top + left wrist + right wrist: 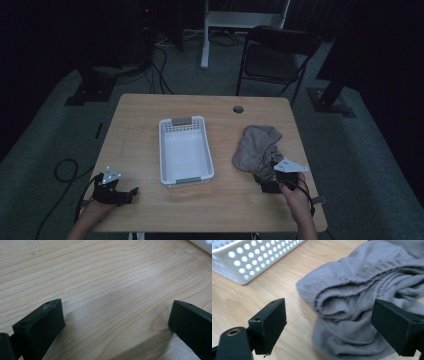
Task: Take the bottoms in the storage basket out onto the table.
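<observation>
Surroundings: a white perforated basket (185,150) sits mid-table on the light wooden table (140,125), with a grey handle strip at each short end; a dark folding chair (274,55) stands beyond the far edge, cables trailing over the grey carpet behind it.
In the way: nothing lies between the right gripper and the cloth; the basket stands just beside the cloth, on its left in the high view.
Cloth: a grey cloth (257,148) lies crumpled on the right half of the table, to the right of the basket and apart from it; in the right gripper view its bunched, hemmed folds (362,300) rest loosely heaped on the wood.
Right gripper: the right gripper (270,180) sits at the cloth's near edge, its 2 jaws spread wide to either side of the folds (329,325), clasping nothing.
Left gripper: the left gripper (131,192) rests low at the near-left corner of the table, well apart from the cloth, jaws wide apart over bare wood (116,322), holding nothing.
Hands: 1 hand grips each tool from the near edge.
</observation>
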Motion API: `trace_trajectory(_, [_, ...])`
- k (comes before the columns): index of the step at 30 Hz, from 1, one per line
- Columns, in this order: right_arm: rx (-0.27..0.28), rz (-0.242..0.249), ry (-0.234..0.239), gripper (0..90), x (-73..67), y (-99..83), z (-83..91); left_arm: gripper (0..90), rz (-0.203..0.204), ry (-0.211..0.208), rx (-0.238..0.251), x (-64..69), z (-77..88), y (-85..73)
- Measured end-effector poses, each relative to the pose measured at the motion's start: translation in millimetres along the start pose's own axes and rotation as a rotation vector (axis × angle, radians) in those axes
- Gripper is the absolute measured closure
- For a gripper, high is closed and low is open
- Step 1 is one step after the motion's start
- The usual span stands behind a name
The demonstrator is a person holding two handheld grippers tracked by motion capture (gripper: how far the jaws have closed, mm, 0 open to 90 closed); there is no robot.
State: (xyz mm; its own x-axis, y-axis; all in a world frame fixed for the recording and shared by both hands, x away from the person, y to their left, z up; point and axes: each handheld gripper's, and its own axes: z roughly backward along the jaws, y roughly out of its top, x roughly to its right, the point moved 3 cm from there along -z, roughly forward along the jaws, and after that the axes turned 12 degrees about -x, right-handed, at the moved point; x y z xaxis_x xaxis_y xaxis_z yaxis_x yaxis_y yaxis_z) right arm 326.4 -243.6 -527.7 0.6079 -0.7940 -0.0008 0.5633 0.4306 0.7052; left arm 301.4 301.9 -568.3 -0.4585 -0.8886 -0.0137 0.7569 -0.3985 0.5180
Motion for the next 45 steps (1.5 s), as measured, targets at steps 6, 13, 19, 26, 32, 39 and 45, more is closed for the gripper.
trace_trajectory(6, [-0.009, 0.002, 0.024, 12.8, -8.9, -9.1, 0.2, 0.7, 0.0, 0.0, 0.0, 0.0, 0.0, 0.0])
trace_trajectory(13, [-0.046, 0.042, 0.061, 12.9, -20.0, -18.7, -4.5, 0.7, 0.0, 0.0, 0.0, 0.0, 0.0, 0.0])
trace_trajectory(19, [-0.073, 0.056, 0.073, 12.7, -24.4, -24.7, -7.9, 0.7, 0.0, 0.0, 0.0, 0.0, 0.0, 0.0])
trace_trajectory(26, [-0.086, 0.069, 0.106, 12.7, -30.5, -30.5, -9.4, 0.7, 0.0, 0.0, 0.0, 0.0, 0.0, 0.0])
trace_trajectory(32, [-0.125, 0.104, 0.146, 12.7, -38.5, -34.0, -14.2, 0.7, 0.0, 0.0, 0.0, 0.0, 0.0, 0.0])
trace_trajectory(39, [-0.148, 0.138, 0.178, 12.6, -46.8, -34.3, -21.1, 0.7, 0.0, 0.0, 0.0, 0.0, 0.0, 0.0])
trace_trajectory(45, [-0.145, 0.178, 0.204, 12.2, -53.0, -31.2, -22.7, 0.7, 0.0, 0.0, 0.0, 0.0, 0.0, 0.0])
